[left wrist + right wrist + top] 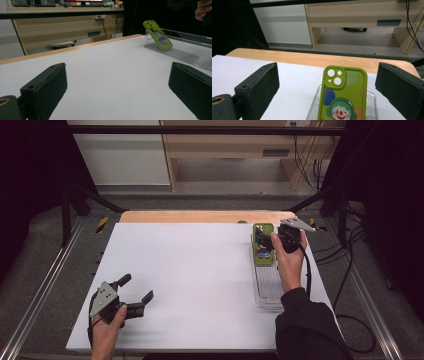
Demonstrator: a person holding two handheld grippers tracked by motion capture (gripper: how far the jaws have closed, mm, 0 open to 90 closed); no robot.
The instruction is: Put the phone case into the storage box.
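A green phone case (342,93) with a clown face and coloured dots on its back leans upright at the far end of a clear ribbed plastic stand (268,287), its camera cutout uppermost. The stand lies lengthways along the right side of the white counter (195,270), close to the light wooden strip at the far edge. The right gripper (270,242) hovers just beside the case, held by a hand (289,262) in a dark sleeve; in the right gripper view its two black fingers (258,86) stand wide apart on either side of the case with clear gaps to both, so nothing is held and the pads do not touch it. The left gripper (136,292) rests low at the near left corner of the counter, well apart from the case and the stand, its fingers (47,87) also spread wide with only bare counter between them. In the left gripper view the case (157,35) shows tilted back on the stand's raised lip.
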